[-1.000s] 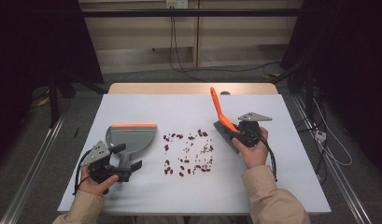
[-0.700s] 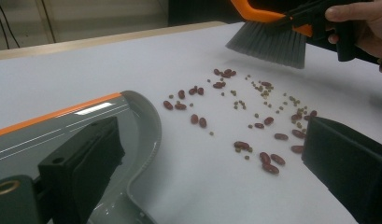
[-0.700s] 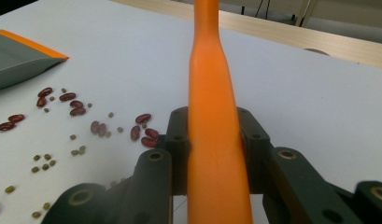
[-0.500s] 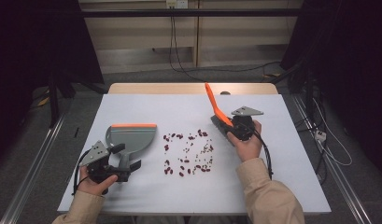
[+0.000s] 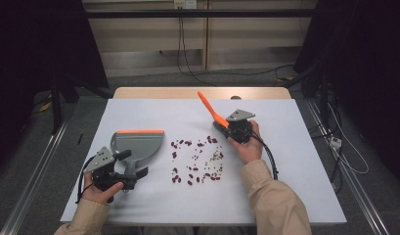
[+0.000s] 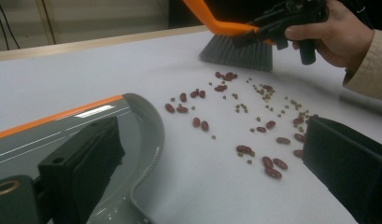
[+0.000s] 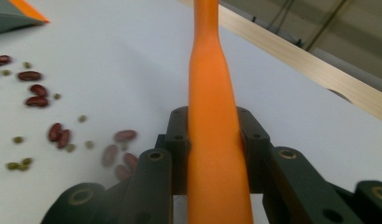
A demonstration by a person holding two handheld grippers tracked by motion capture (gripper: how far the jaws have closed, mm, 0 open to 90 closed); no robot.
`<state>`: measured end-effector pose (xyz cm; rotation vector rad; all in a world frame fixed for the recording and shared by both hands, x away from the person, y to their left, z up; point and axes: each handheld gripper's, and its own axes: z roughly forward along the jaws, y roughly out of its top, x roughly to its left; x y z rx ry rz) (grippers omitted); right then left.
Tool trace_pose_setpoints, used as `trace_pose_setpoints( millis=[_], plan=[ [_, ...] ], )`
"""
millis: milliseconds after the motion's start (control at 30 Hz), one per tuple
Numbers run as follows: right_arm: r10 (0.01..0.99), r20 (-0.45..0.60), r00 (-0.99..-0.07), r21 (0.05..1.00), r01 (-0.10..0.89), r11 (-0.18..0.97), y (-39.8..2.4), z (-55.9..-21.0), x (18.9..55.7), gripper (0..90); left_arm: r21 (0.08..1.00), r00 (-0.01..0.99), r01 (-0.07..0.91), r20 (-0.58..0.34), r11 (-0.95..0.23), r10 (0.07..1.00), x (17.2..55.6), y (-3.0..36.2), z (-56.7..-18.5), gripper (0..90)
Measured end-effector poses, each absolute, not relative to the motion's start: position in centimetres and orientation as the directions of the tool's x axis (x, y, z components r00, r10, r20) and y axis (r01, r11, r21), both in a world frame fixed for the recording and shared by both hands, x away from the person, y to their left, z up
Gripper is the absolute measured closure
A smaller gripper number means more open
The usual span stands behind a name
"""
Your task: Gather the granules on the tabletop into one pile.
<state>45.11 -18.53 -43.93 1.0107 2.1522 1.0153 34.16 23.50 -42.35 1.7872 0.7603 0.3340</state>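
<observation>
Sweeping has barely begun: the beans [image 5: 197, 160] lie scattered mid-counter, none in the dustpan [image 5: 137, 145] toward the left edge. Your right gripper [image 5: 226, 128] has its fingers clamped on the orange brush [image 5: 211, 109] handle, bristles at the pile's far-right side. Your left gripper [image 5: 130, 172] is at the dustpan's handle; its fingers [image 6: 81, 163] look spread, so I can't tell if they grip.

The brush [image 5: 211, 111] has a bright orange handle and dark grey bristles. The dustpan [image 5: 137, 146] is grey with an orange strip along its edge. The beans [image 5: 197, 159] are dark red, with tiny green ones mixed in. The table [image 5: 295, 161] is pale grey-white. The sleeve [image 5: 273, 200] is tan. Both grippers are black
</observation>
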Motion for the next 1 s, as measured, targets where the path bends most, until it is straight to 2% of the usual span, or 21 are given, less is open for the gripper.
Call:
trace_pose_setpoints(
  millis=[167, 333, 600, 1000],
  plan=[
    [0.755, -0.194, -0.627, 0.787, 0.360, 0.501, -17.3, -43.9, 44.4, 71.0, 0.928, 0.754, 0.325, -0.138, -0.182, 0.643, 34.1, 23.6, -42.3, 4.8],
    [0.729, -0.152, -0.668, 0.791, 0.360, 0.495, -17.4, -43.8, 43.3, 70.9, 0.927, 0.751, 0.330, -0.143, -0.178, 0.645, 34.2, 23.7, -42.3, 4.8],
    [0.658, -0.172, -0.733, 0.777, 0.309, 0.548, -17.0, -43.7, 41.4, 70.5, 0.926, 0.749, 0.332, -0.143, -0.179, 0.647, 34.1, 23.6, -42.4, 4.9],
    [0.601, -0.162, -0.782, 0.770, 0.281, 0.573, -16.4, -43.4, 39.2, 70.5, 0.928, 0.752, 0.325, -0.136, -0.184, 0.644, 34.1, 23.5, -42.3, 4.9]
  ],
)
